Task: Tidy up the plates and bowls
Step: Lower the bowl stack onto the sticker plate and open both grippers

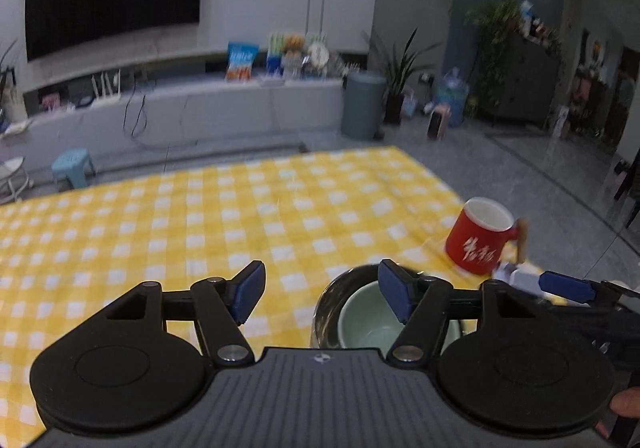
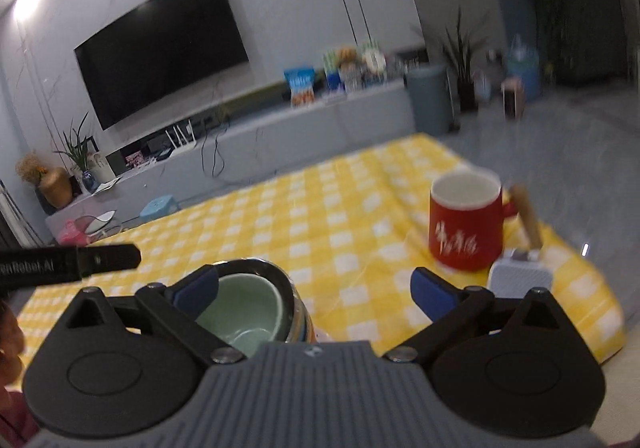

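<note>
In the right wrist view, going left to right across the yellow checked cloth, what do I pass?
Metal bowl with the green bowl nested inside it → red mug → white box with a wooden handle, just right of the mug at the cloth's edge.

This is a home living room. A large dark television [image 2: 162, 47] hangs on a pale wall above a long low media unit [image 2: 280, 127] carrying snack bags [image 1: 241, 61], cables and a router. Potted plants [image 2: 462, 59], a grey bin [image 1: 363, 103] and a small blue stool [image 1: 73, 165] stand on the tiled floor beyond a counter with a yellow checked cloth [image 1: 224, 215].
</note>
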A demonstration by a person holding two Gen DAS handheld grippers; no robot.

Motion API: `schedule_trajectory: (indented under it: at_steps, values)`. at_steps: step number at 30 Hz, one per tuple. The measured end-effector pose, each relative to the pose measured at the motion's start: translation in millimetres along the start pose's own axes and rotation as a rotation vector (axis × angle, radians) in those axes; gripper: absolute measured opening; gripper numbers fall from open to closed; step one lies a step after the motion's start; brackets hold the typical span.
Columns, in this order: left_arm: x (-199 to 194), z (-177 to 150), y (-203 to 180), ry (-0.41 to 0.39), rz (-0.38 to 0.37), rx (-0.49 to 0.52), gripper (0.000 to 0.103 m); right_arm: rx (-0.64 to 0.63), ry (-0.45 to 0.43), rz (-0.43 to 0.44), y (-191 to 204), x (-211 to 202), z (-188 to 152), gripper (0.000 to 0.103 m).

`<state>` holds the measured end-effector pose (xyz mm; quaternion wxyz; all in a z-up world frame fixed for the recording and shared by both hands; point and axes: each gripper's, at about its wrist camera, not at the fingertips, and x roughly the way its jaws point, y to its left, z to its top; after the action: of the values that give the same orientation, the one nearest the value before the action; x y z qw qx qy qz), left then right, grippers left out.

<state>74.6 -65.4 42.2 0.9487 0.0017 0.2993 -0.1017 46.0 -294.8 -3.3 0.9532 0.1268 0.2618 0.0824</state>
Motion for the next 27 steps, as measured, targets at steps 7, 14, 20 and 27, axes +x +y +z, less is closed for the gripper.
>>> schedule_trajectory:
  at_steps: [7, 14, 20, 27]
  values:
    - [-42, -1, -22, -0.109, 0.088, 0.097, 0.087, -0.098, -0.055, -0.031, 32, -27, -18, 0.100]
    - [-51, -21, -21, -0.087, 0.094, 0.037, 0.087, -0.075, -0.043, -0.004, 43, -43, -35, 0.100]
    - [-40, -49, -19, -0.001, 0.120, 0.010, 0.087, -0.136, 0.006, 0.025, 59, -43, -50, 0.100]
    - [-32, -62, -16, 0.024, 0.104, -0.005, 0.087, -0.154, 0.035, 0.020, 62, -38, -57, 0.100]
